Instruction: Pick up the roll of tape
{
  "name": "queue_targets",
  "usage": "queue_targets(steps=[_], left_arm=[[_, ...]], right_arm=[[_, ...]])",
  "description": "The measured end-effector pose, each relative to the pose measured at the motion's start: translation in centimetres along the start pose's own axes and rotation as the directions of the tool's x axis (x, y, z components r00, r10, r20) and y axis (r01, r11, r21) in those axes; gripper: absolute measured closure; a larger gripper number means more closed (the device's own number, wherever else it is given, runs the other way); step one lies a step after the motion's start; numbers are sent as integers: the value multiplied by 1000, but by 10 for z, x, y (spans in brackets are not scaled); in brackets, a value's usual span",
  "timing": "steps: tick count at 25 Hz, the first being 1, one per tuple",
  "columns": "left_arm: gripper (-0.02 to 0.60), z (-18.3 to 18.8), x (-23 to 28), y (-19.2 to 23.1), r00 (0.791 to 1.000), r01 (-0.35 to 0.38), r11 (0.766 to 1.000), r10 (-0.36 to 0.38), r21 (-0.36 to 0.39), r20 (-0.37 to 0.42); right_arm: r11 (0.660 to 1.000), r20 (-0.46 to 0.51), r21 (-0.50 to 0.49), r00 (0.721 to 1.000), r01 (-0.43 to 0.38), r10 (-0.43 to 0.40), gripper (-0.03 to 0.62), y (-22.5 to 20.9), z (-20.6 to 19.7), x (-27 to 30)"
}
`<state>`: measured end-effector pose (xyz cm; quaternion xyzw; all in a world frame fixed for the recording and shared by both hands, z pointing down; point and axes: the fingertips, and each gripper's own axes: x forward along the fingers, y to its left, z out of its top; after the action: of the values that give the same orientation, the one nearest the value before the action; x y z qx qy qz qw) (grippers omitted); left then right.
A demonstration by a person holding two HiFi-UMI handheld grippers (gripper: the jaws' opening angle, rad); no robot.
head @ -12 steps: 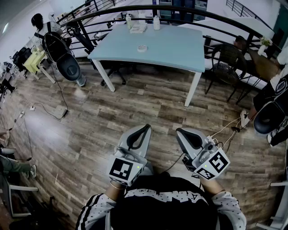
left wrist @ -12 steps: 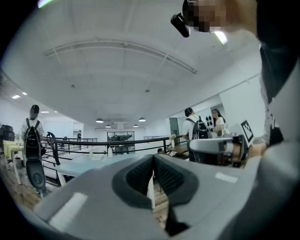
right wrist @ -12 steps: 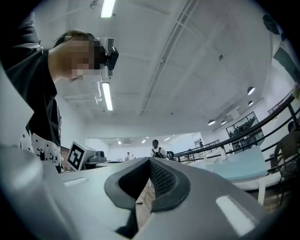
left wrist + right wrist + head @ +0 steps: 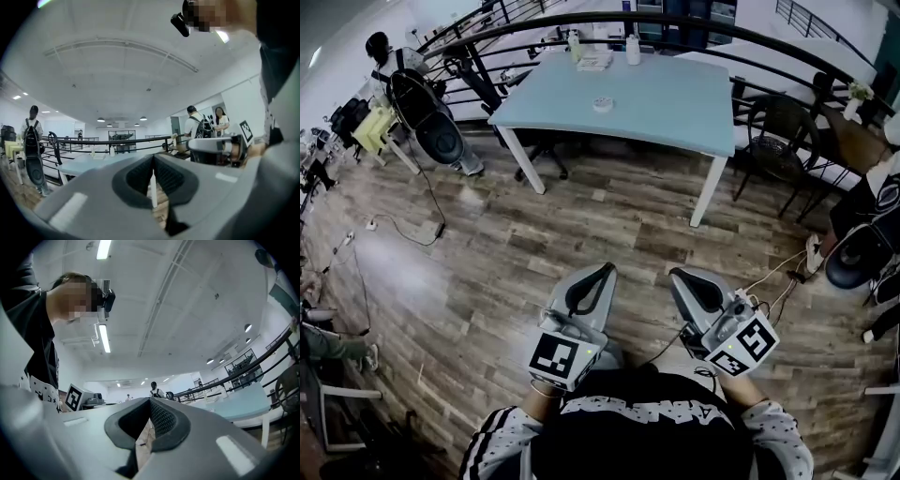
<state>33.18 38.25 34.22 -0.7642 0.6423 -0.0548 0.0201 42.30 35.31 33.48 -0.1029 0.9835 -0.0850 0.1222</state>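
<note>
The roll of tape [image 4: 602,104] is a small pale ring lying on the light blue table [image 4: 675,108], far ahead of me in the head view. I hold both grippers close to my chest over the wooden floor, well short of the table. My left gripper [image 4: 607,268] is shut with nothing between its pads. My right gripper [image 4: 675,275] is shut and empty too. In the left gripper view the shut left gripper [image 4: 153,158] points level toward the table [image 4: 89,162]. In the right gripper view the right gripper [image 4: 149,401] tilts slightly upward, with the table [image 4: 243,405] off to its right.
Two bottles [image 4: 632,48] and a stack of papers [image 4: 595,60] stand at the table's far edge. Black chairs [image 4: 780,129] sit to the right, a black railing [image 4: 675,21] runs behind, and cables [image 4: 773,272] trail on the floor. A person with a backpack [image 4: 389,52] stands at the far left.
The table and tape have shifted slightly down and right in the head view. Both grippers keep the same pose and stay shut.
</note>
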Motion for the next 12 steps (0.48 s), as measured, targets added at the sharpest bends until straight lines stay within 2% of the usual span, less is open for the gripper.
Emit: queue_targets(steps=[4,12], left_arm=[[581,-4,-1,23,999,-24,999,24,-24,-23],[581,-11,-3,69,998,-57,997,56,-52,-28]], right_arm=[[1000,13,-9,1000,-22,22,594,-1,1,23],[994,-29,-101,999,-45,42,600,1,-9,68]])
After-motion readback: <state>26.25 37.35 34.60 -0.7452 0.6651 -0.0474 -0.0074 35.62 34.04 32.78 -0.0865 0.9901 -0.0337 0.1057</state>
